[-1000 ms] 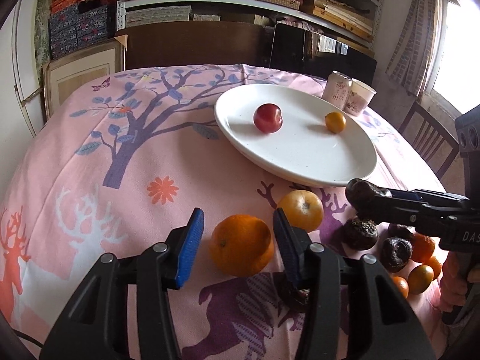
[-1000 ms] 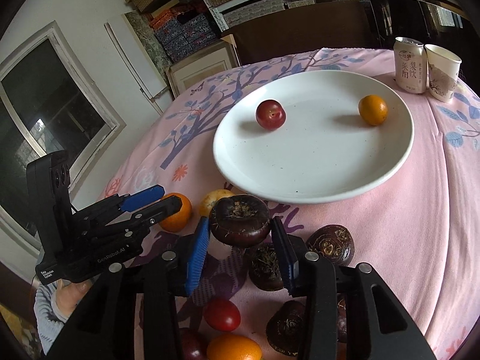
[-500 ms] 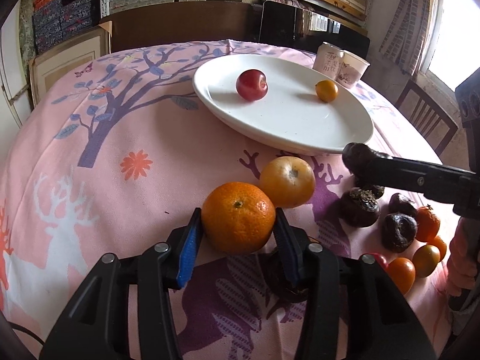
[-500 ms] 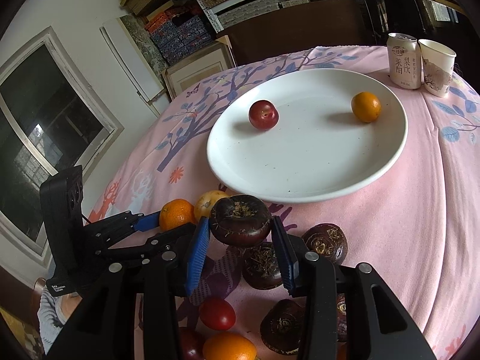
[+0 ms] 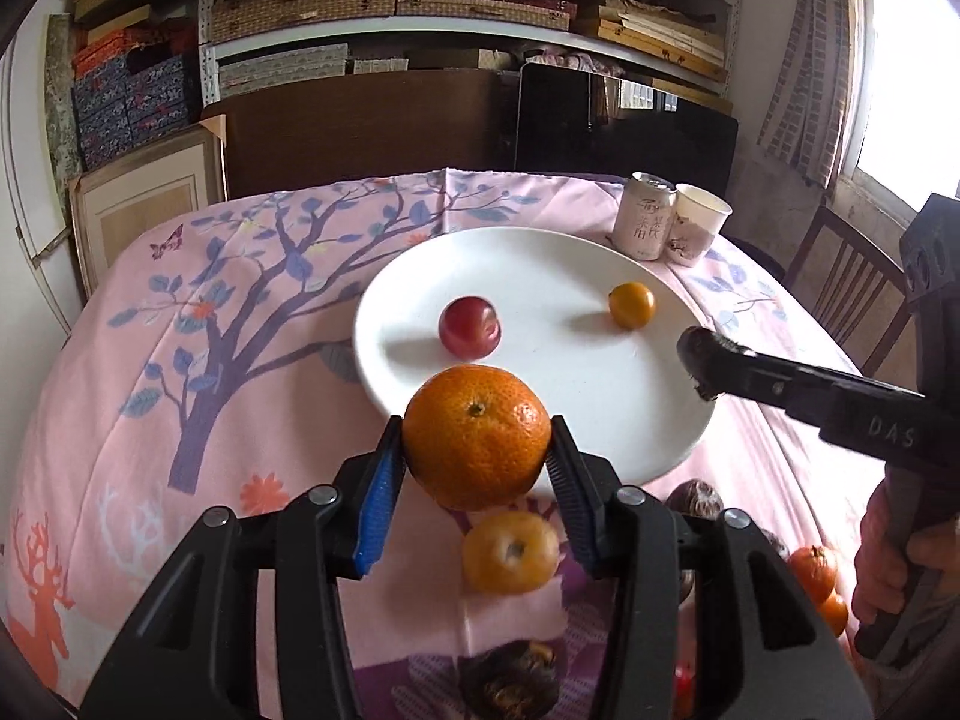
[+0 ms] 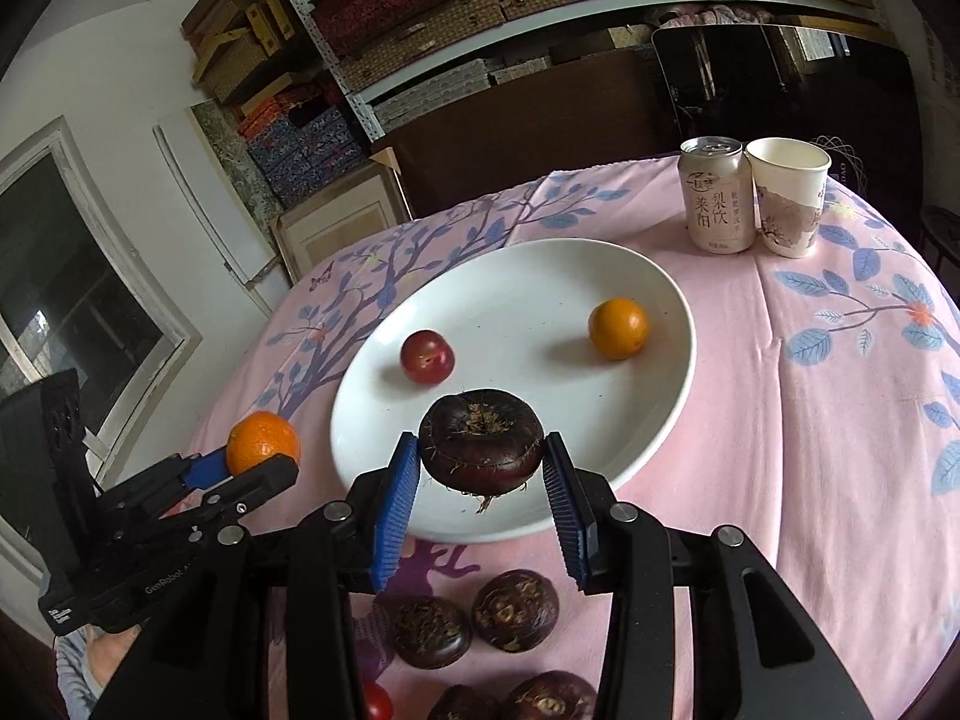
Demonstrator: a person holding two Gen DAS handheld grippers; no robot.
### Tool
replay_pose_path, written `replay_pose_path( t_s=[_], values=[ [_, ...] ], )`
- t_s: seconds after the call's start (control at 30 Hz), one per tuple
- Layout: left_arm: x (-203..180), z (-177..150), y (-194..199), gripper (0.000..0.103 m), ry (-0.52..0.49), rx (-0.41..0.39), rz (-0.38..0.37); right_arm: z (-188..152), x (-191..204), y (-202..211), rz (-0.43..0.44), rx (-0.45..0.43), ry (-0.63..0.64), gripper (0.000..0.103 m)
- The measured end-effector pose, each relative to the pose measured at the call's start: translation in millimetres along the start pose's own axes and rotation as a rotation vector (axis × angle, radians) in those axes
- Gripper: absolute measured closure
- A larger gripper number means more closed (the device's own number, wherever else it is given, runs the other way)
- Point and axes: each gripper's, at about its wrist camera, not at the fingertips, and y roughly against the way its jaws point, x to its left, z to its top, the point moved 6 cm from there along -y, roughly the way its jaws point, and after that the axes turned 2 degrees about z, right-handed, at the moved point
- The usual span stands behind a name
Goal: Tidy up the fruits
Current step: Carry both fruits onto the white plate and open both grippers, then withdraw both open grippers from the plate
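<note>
My left gripper (image 5: 474, 462) is shut on a big orange (image 5: 476, 444) and holds it above the tablecloth at the near rim of the white plate (image 5: 654, 438). It also shows in the right wrist view (image 6: 262, 441). My right gripper (image 6: 480, 474) is shut on a dark brown water chestnut (image 6: 480, 441) above the plate's near edge (image 6: 372, 450). On the plate lie a red plum (image 6: 427, 356) and a small orange fruit (image 6: 618, 328). A yellow-orange fruit (image 5: 510, 551) lies on the cloth below my left gripper.
Several more water chestnuts (image 6: 515, 609) and small red and orange fruits (image 5: 813, 567) lie on the pink tablecloth near me. A drink can (image 6: 717, 195) and a paper cup (image 6: 787, 204) stand behind the plate. A wooden chair (image 5: 852, 282) stands at the right.
My left gripper has shut on the big orange, lifted it off the cloth and carried it toward the plate. My right gripper has carried the water chestnut forward over the plate's edge.
</note>
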Motion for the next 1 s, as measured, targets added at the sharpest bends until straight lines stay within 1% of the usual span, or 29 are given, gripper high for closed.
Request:
replay_pose_path(
  t_s=[0.1, 0.13, 0.17, 0.2, 0.23, 0.27, 0.33, 0.43, 0.53, 0.6, 0.73, 0.8, 0.87, 0.93, 1.0],
  values=[
    [-12, 9, -21, 0.057, -0.007, 0.006, -0.002, 3, -8, -8, 0.007, -0.001, -0.018, 0.059],
    [-14, 8, -26, 0.051, 0.001, 0.007, -0.004, 5, -10, -7, 0.011, -0.019, -0.026, 0.053],
    [-14, 5, -30, 0.034, -0.001, 0.012, 0.001, 5, -12, -5, 0.003, -0.032, -0.03, 0.044],
    [-15, 2, -31, 0.027, -0.011, 0.012, 0.005, 5, -14, -3, -0.012, -0.047, -0.034, 0.032],
    [-14, -1, -29, 0.02, -0.019, 0.004, 0.013, 5, -15, -1, -0.016, -0.056, -0.037, 0.031],
    [-12, -3, -27, 0.019, -0.023, 0.0, 0.023, 5, -15, 0, -0.009, -0.055, -0.04, 0.031],
    [-8, -5, -21, 0.018, -0.015, 0.001, 0.013, 2, -15, -1, 0.008, -0.047, -0.054, 0.031],
    [2, -9, -9, 0.007, 0.025, -0.021, 0.017, -5, -20, 1, 0.009, -0.039, -0.077, 0.031],
    [11, -18, -4, 0.007, 0.04, -0.017, 0.03, -13, -30, 6, -0.001, -0.039, -0.114, 0.031],
    [17, -27, -2, 0.006, 0.058, -0.006, 0.037, -16, -33, 7, 0.002, -0.037, -0.131, 0.029],
    [28, -51, -2, 0.005, 0.094, 0.04, 0.061, -26, -30, 8, -0.009, -0.019, -0.114, 0.024],
    [30, -56, 0, 0.005, 0.102, 0.045, 0.07, -32, -25, 8, 0.002, 0.001, -0.101, 0.024],
    [28, -56, 0, 0.005, 0.099, 0.041, 0.067, -37, -21, 14, 0.004, -0.002, -0.077, 0.02],
    [24, -57, -3, 0.005, 0.082, 0.048, 0.068, -38, -17, 20, -0.019, -0.013, -0.041, 0.016],
    [18, -59, -7, 0.005, 0.052, 0.062, 0.075, -38, -13, 22, -0.021, -0.014, -0.019, 0.015]
  ],
)
